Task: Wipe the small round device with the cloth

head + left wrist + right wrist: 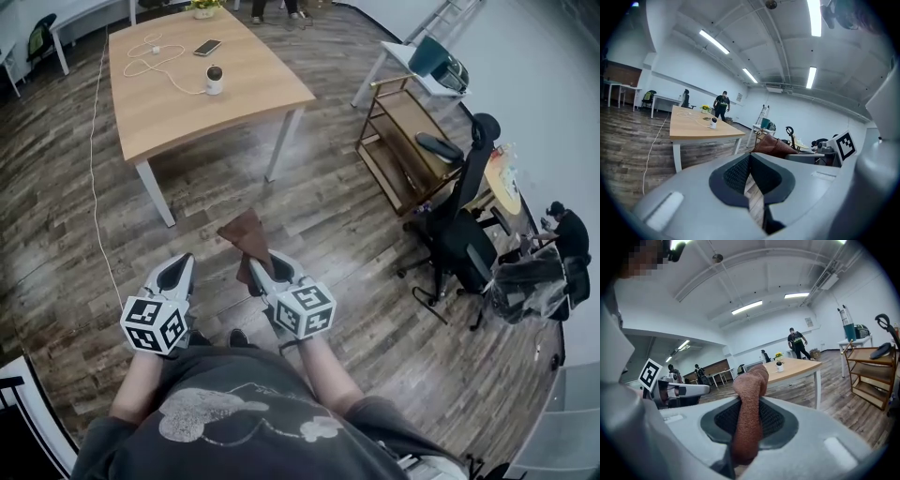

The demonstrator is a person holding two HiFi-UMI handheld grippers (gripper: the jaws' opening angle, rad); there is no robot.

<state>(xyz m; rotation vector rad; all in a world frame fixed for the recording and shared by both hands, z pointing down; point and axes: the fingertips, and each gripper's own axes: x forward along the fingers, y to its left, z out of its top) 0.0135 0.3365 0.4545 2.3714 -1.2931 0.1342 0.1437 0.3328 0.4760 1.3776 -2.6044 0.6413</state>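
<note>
The right gripper (pixel 747 417) has its jaws clamped on the brown cloth (pixel 751 397), which is bunched into a thick fold between the pads and sticks up past the tips. In the head view the cloth (pixel 246 234) hangs loose in front of that gripper (pixel 259 272), over the wooden floor (pixel 328 216). Only a narrow strip seems to be pinched, so a drag across a surface could pull it out, or the free flap could fold under and leave bare jaw tips rubbing instead.

The left gripper (pixel 750 180) sits just beside it with its tips closed together and nothing between them. It would have to open before it could steady anything.

The table (pixel 253 98) stands well apart from both grippers, across open floor. The small round device (pixel 215 80) is upright on it, white with a dark front. A white cable (pixel 150 64) runs up to it and coils nearby, and a phone (pixel 207 47) lies just beyond.

The device looks light and tall for its base, so an unsupported sideways wipe may tip or slide it. The trailing cloth could also snag the cable and tug the device, or sweep the phone toward the edge.
</note>
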